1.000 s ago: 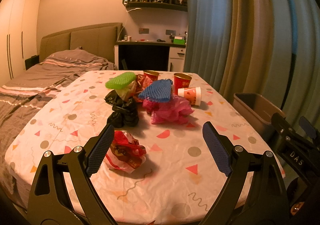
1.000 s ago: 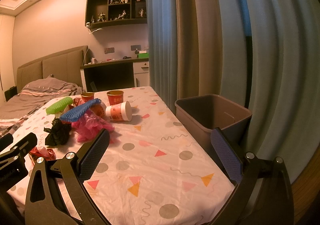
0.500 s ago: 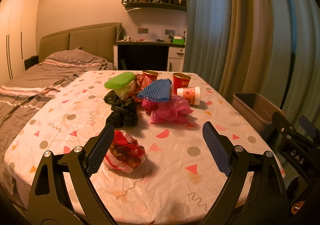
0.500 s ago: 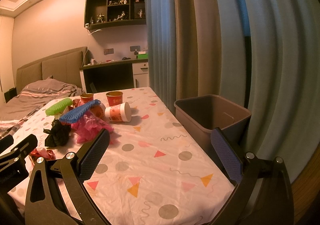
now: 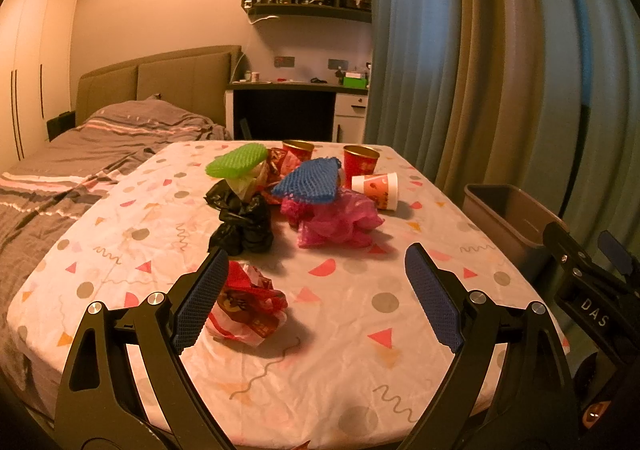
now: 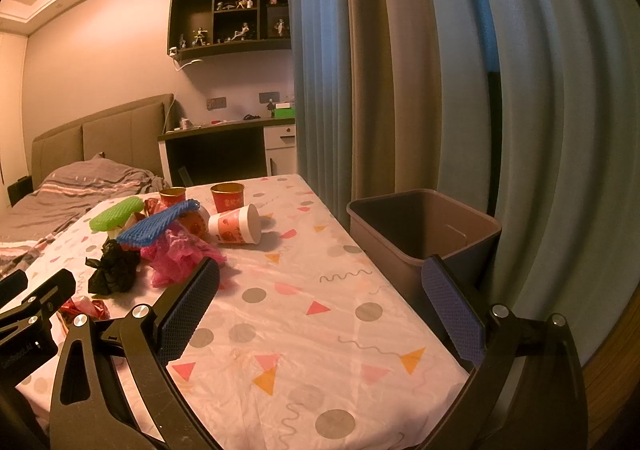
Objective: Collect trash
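Both grippers are held wide open and empty; the red wrapper (image 5: 248, 310) lies on the tabletop (image 5: 360, 370) just beside the left gripper (image 5: 316, 306) inner left finger, nearest that hand.

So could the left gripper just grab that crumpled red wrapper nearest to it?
Probably yes. The left gripper is open, and the crumpled red wrapper lies on the tablecloth right by its left finger, apart from the other trash. Nothing blocks it; a slight shift left should centre it.
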The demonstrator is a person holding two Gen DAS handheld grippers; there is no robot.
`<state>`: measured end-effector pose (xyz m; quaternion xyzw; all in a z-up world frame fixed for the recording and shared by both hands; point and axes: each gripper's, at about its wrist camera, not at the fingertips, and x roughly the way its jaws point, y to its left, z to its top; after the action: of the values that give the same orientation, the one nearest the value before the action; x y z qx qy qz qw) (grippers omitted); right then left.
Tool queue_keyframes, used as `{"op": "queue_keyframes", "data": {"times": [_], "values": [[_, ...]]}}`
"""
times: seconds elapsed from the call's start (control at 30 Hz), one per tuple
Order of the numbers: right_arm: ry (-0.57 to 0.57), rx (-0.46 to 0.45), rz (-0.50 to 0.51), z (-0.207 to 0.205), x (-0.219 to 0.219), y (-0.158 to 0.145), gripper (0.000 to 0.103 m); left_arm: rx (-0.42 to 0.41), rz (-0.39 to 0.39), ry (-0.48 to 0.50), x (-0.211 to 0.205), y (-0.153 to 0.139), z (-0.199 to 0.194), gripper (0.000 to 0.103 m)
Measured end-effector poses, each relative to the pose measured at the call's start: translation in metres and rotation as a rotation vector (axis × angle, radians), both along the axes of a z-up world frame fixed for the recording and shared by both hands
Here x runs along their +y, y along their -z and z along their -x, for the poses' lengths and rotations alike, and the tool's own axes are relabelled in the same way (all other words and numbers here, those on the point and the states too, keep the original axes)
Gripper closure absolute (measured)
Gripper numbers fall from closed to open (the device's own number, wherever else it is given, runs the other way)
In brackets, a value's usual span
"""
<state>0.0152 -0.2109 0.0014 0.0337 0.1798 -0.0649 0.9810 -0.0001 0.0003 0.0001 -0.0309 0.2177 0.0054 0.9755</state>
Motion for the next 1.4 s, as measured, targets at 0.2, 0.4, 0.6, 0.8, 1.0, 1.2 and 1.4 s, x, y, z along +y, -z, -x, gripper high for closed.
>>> {"op": "queue_keyframes", "data": {"times": [0.2, 0.4, 0.6, 0.8, 1.0, 1.2, 1.4], "values": [[0.001, 0.0, 0.001, 0.0, -0.001, 0.0, 0.005, 0.001, 0.0, 0.001, 0.0, 0.0, 0.0, 0.015], [0.001, -0.001, 0.0, -0.001, -0.003, -0.001, 0.005, 0.0, 0.003, 0.002, 0.0, 0.0, 0.0, 0.015], [-0.006, 0.004, -0.002, -0.007, -0.003, 0.001, 0.005, -0.003, 0.023, 0.001, 0.008, 0.004, -0.003, 0.015], [-0.019, 0.02, 0.002, -0.013, 0.006, 0.009, 0.005, -0.013, 0.039, -0.029, 0.024, 0.009, -0.002, 0.015], [-0.045, 0.032, -0.002, -0.024, 0.013, 0.017, 0.005, -0.022, 0.053, -0.042, 0.039, 0.018, -0.008, 0.015], [-0.083, 0.034, 0.0, -0.035, 0.024, 0.024, 0.005, 0.045, 0.056, -0.067, 0.056, 0.041, -0.026, 0.018], [-0.153, 0.049, 0.009, -0.049, 0.042, 0.031, 0.005, 0.152, 0.099, -0.064, 0.07, 0.062, -0.054, 0.024]]}}
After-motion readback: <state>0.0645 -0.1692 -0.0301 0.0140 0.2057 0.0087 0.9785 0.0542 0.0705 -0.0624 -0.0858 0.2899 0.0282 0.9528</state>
